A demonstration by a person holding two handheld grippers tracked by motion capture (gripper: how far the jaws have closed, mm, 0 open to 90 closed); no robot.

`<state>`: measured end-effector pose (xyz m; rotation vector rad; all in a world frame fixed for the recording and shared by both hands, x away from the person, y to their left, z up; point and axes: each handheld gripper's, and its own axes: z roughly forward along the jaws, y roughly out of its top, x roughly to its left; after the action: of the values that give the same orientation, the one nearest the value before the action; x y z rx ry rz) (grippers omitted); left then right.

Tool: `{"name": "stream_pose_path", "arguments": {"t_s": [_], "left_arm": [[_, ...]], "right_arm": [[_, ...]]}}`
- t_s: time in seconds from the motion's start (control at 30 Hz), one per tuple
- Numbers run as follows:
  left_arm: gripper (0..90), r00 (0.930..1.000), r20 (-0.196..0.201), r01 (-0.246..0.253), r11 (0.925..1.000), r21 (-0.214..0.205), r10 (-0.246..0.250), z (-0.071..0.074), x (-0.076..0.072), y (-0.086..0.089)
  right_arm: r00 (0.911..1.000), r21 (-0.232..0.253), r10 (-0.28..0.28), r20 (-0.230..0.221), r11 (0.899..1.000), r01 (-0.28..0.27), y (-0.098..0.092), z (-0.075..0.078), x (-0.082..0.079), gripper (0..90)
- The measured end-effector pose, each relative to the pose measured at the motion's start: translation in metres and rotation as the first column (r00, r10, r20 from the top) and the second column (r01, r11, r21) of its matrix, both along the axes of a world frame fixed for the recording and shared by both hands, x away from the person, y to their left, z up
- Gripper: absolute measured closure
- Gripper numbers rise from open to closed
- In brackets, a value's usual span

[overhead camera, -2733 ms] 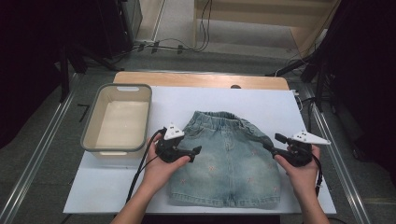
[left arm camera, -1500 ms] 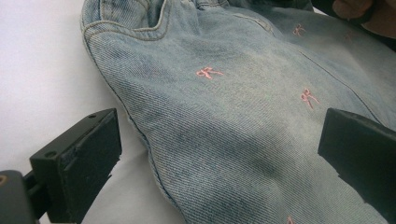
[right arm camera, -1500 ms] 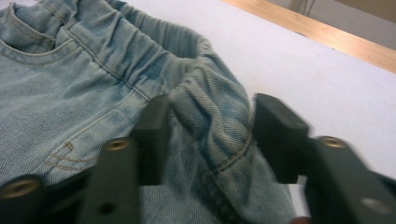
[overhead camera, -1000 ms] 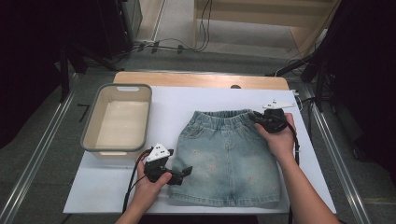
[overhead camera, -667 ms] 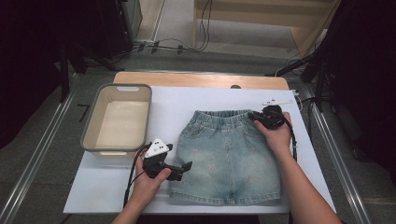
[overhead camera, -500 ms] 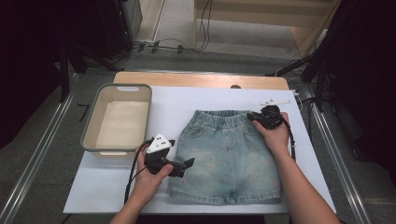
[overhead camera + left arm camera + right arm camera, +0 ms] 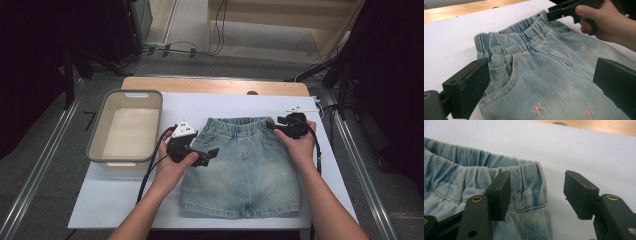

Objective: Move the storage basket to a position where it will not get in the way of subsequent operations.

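Note:
Light-blue denim shorts (image 7: 245, 170) with small pink bows lie flat on the white board, elastic waistband at the far side. My left gripper (image 7: 212, 152) hovers open over the shorts' left front pocket; in the left gripper view its jaws (image 7: 541, 85) stand wide either side of the pocket and fabric (image 7: 544, 62). My right gripper (image 7: 274, 126) sits at the waistband's right corner. Its jaws have just been opening. In the right gripper view (image 7: 539, 192) the waistband corner (image 7: 529, 182) lies between the pads, which do not press on it.
A beige empty bin (image 7: 97, 150) stands on the board's left part, close to my left hand. The white board (image 7: 125, 200) lies on a wooden table (image 7: 200, 85). Metal rails run along both sides, and cables lie on the floor beyond.
My left gripper has moved away from me along the shorts' left side, from the hem area to the pocket. The right gripper has stayed at the waistband corner and its jaws have parted.

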<state>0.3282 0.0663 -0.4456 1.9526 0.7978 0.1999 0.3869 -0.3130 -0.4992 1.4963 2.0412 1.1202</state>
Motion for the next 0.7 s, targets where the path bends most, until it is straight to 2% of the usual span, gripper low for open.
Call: {"name": "stream_pose_path", "arguments": {"t_s": [0.13,0.27,0.33,0.43,0.5,0.57,0.6,0.7], "left_arm": [[8.8,0.9997,-0.019,-0.015,0.9995,0.026,0.016,-0.004,0.018,-0.012],[21.2,0.997,-0.043,-0.062,0.9967,0.052,0.064,-0.012,0.039,-0.017],[28.7,0.9954,-0.047,-0.08,0.9952,0.056,0.083,-0.017,0.048,-0.017],[45.4,0.9938,-0.061,-0.089,0.9938,0.066,0.093,-0.025,0.059,-0.019],[57.9,0.993,-0.069,-0.09,0.9931,0.075,0.096,-0.03,0.064,-0.02],[68.2,0.9914,-0.081,-0.098,0.993,0.066,0.103,-0.033,0.066,-0.02],[70.7,0.9912,-0.088,-0.094,0.9939,0.059,0.099,-0.033,0.065,-0.02],[69.3,0.9934,-0.08,-0.077,0.9946,0.07,0.082,-0.033,0.062,-0.023]], "right_arm": [[0.9995,-0.014,0.022,0.023,1.0,-0.022,-0.001,0.005,-0.008,45.1],[0.9984,-0.006,0.046,0.034,0.999,-0.046,0.0,0.01,-0.011,49.8],[0.9971,0.003,0.066,0.037,0.998,-0.066,0.002,0.011,-0.012,56.2],[0.9907,-0.003,0.133,0.029,0.991,-0.133,0.013,0.011,-0.013,60.5],[0.9857,-0.025,0.167,0.021,0.986,-0.166,0.022,0.01,-0.012,60.8],[0.984,-0.04,0.178,0.005,0.983,-0.178,0.028,0.008,-0.012,60.5],[0.9836,-0.032,0.18,-0.001,0.983,-0.18,0.03,0.006,-0.011,60.4],[0.9843,-0.024,0.176,-0.017,0.984,-0.176,0.032,0.003,-0.01,56.5]]}}
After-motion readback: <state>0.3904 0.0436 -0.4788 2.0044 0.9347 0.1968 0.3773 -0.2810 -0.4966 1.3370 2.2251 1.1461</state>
